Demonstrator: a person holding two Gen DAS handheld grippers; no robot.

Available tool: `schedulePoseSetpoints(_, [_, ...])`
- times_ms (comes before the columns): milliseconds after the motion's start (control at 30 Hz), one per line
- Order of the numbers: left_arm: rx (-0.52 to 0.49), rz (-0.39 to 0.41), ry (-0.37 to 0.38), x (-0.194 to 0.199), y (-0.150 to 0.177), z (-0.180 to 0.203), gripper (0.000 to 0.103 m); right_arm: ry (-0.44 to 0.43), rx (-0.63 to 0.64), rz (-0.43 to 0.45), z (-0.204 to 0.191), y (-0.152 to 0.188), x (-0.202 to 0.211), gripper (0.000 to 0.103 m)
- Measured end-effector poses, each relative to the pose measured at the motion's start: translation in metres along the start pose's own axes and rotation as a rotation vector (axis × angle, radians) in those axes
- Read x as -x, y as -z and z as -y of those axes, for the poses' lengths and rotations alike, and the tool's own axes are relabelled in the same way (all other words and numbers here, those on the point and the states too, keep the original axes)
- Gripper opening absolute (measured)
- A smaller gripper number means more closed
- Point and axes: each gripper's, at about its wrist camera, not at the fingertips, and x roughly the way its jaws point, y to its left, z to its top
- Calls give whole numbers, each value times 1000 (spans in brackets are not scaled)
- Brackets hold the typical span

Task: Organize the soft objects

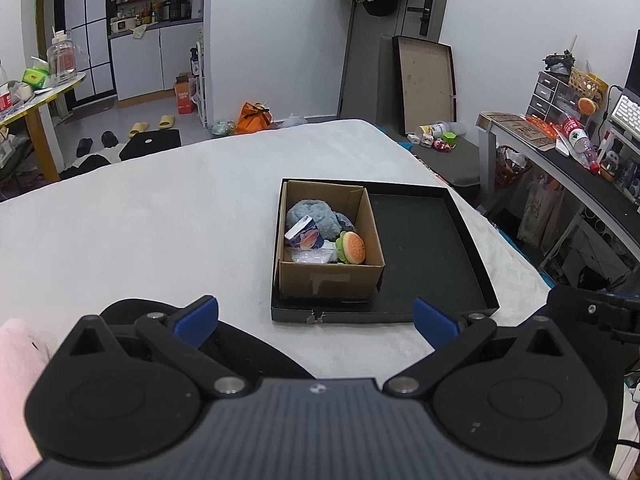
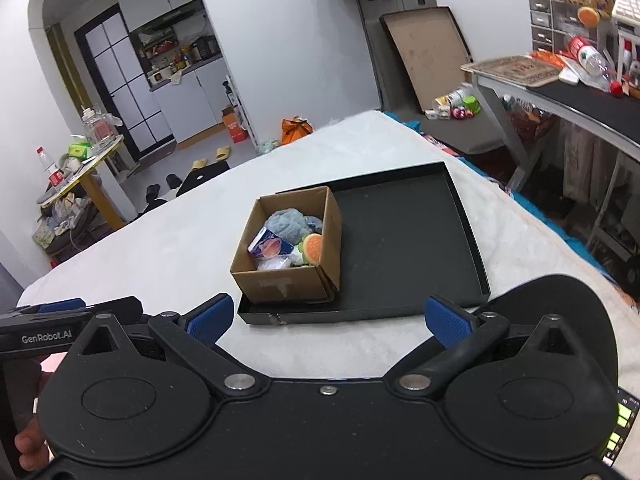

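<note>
A brown cardboard box (image 1: 328,278) (image 2: 280,284) stands in the left part of a shallow black tray (image 1: 424,256) (image 2: 404,240) on the white bed. In the box lie a grey-blue cloth (image 1: 312,214) (image 2: 288,220), a small tissue pack (image 1: 304,234) (image 2: 268,244), a plush hamburger (image 1: 352,248) (image 2: 312,248) and a clear plastic bag (image 1: 314,256). My left gripper (image 1: 316,320) is open and empty, just short of the tray's near edge. My right gripper (image 2: 328,320) is open and empty, also short of the tray.
The white bed cover (image 1: 140,240) spreads to the left. A desk (image 1: 568,160) with clutter stands to the right. A brown board (image 1: 428,80) leans on the far wall. A pink cloth (image 1: 16,364) shows at the lower left.
</note>
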Motion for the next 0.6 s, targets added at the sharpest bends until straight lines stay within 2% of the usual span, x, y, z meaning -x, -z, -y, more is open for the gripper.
schedulePoseSetpoints(600, [-7, 3, -4, 1, -2, 5, 103, 22, 14, 24, -5, 4, 5, 103])
